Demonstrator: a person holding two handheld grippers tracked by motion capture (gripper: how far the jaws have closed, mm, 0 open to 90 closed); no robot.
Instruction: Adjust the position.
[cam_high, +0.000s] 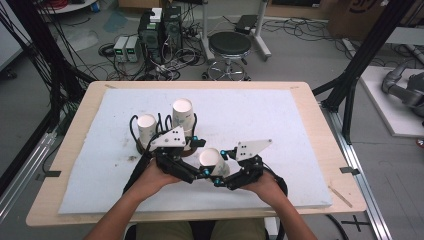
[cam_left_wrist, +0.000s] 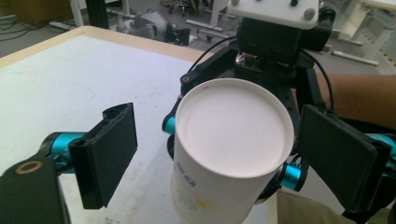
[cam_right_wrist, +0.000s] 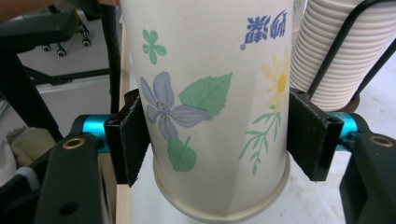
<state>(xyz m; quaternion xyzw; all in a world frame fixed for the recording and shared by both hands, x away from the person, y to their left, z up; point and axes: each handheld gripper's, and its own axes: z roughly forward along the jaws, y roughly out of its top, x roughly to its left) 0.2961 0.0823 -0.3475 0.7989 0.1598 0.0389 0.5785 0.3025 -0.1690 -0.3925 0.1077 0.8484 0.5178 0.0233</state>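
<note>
the right gripper clamps an upside-down paper cup by its sides, at about 6 o'clock on the white mat. the left gripper stands open around that cup, pads clear of it. two cup stacks stand at 11 o'clock from it.

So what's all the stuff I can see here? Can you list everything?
flowered paper cup: one, white with flowers, upside down between the two tools.
cup stacks: two, white, upside down in a black wire holder, behind the left tool.
foam sheet: one, white, covering the wooden table.
stool: one, black, on the floor beyond the table.
grey boxes: several, with cables, on the floor.
left tool: black, jaws open either side of the cup.
right tool: black, pads pressing the cup.
</note>
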